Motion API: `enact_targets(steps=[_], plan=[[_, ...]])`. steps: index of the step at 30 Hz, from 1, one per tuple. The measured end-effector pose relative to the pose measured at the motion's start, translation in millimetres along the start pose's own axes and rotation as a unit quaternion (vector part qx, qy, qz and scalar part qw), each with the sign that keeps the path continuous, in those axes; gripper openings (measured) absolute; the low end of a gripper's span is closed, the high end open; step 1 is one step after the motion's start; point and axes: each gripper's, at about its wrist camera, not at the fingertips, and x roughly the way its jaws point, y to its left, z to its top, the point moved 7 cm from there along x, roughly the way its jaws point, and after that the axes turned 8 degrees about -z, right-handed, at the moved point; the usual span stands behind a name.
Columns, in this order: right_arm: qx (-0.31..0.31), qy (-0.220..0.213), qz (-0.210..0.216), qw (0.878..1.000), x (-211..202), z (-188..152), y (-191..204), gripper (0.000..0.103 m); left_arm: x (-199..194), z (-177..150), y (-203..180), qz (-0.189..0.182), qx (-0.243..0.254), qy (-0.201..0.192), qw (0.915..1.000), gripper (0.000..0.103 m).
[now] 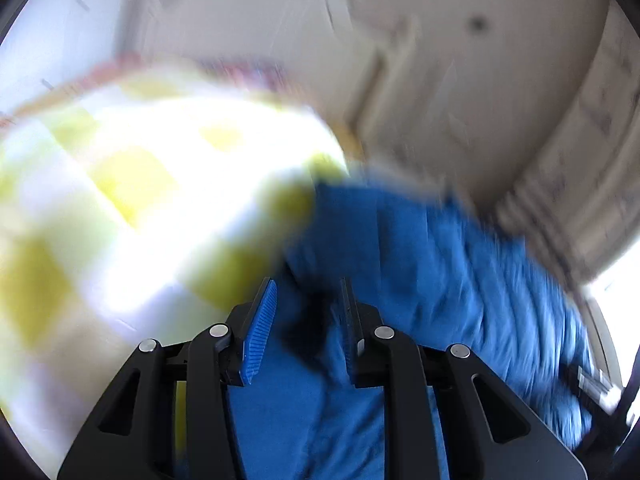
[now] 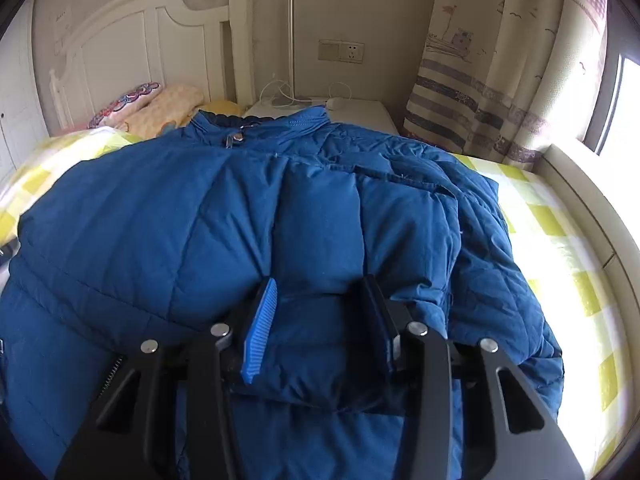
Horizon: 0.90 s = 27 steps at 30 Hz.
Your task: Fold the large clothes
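A large blue quilted jacket [image 2: 168, 224] lies spread on the bed, collar toward the headboard, with a sleeve [image 2: 320, 240] folded over its middle. My right gripper [image 2: 320, 300] is open, its jaws either side of the sleeve's lower end, with fabric between them. In the blurred left wrist view, my left gripper [image 1: 308, 300] is partly open over the blue jacket [image 1: 420, 260], with fabric bunched between the jaws. Whether it grips the fabric cannot be told.
The bed has a yellow and white checked sheet [image 2: 552, 220], also seen in the left wrist view [image 1: 120, 200]. Pillows [image 2: 160, 108] lie by the white headboard [image 2: 132, 36]. A white nightstand [image 2: 360, 110] and a patterned curtain [image 2: 492, 80] stand behind.
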Motion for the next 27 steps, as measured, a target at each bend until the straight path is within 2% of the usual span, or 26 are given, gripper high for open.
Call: enact_targets(steps=[2, 3, 4, 6, 7, 8, 9, 10, 11, 12, 13, 15, 16, 17, 18, 21, 23, 25, 27], plan=[[0.002, 0.001, 0.002, 1.0, 2, 0, -3, 0.044, -28, 21, -10, -0.014, -0.009, -0.058, 0.9982, 0.017], [0.001, 0.003, 0.002, 1.0, 3, 0, -3, 0.044, -35, 31, -24, -0.034, -0.002, -0.064, 0.9974, 0.017], [0.0, 0.003, 0.001, 1.0, 5, 4, -1, 0.044, -33, 36, -40, -0.044, 0.015, -0.052, 0.9975, 0.018], [-0.002, 0.002, -0.001, 1.0, 4, 2, -2, 0.044, -13, 37, -82, -0.053, 0.077, 0.006, 0.9956, 0.025], [-0.001, 0.002, 0.0, 1.0, 4, 2, -2, 0.044, -1, 33, -97, -0.058, 0.098, 0.034, 0.9929, 0.042], [0.002, 0.002, 0.003, 1.0, 4, 3, -3, 0.044, 16, 26, -115, -0.066, 0.123, 0.062, 0.9882, 0.073], [0.003, 0.002, 0.005, 1.0, 2, 2, 0, 0.044, 31, 17, -130, -0.076, 0.148, 0.074, 0.9833, 0.088], [0.006, 0.001, 0.008, 1.0, 2, 2, -1, 0.044, 45, 7, -138, -0.071, 0.172, 0.083, 0.979, 0.099], [0.008, 0.001, 0.01, 1.0, 2, 2, -1, 0.044, 67, -10, -141, -0.042, 0.2, 0.111, 0.9727, 0.099], [0.01, 0.001, 0.011, 1.0, 1, 2, -2, 0.044, 95, -35, -136, -0.009, 0.219, 0.163, 0.962, 0.099], [0.01, 0.001, 0.012, 1.0, 2, 2, -2, 0.044, 114, -55, -129, 0.002, 0.223, 0.204, 0.9532, 0.099], [0.009, 0.0, 0.012, 1.0, 2, 2, -2, 0.044, 116, -59, -129, 0.004, 0.232, 0.188, 0.9542, 0.099], [0.009, 0.0, 0.012, 1.0, 2, 2, -3, 0.044, 114, -55, -132, -0.006, 0.23, 0.195, 0.9535, 0.099], [0.01, 0.001, 0.013, 1.0, 2, 2, -3, 0.044, 110, -47, -136, -0.031, 0.218, 0.196, 0.9556, 0.099], [0.011, 0.001, 0.015, 1.0, 2, 2, -3, 0.044, 106, -34, -139, -0.052, 0.206, 0.183, 0.9598, 0.099], [0.013, 0.0, 0.017, 1.0, 1, 2, -3, 0.044, 110, 5, -133, -0.055, 0.176, 0.155, 0.9706, 0.099], [0.012, 0.0, 0.015, 1.0, 2, 2, -3, 0.044, 133, 16, -120, -0.061, 0.139, 0.176, 0.9727, 0.099], [0.012, 0.0, 0.016, 1.0, 2, 2, -2, 0.044, 170, 5, -97, -0.05, 0.105, 0.232, 0.9658, 0.099], [0.011, -0.002, 0.021, 1.0, 1, 2, -2, 0.044, 181, -2, -94, -0.051, 0.123, 0.229, 0.9642, 0.099]])
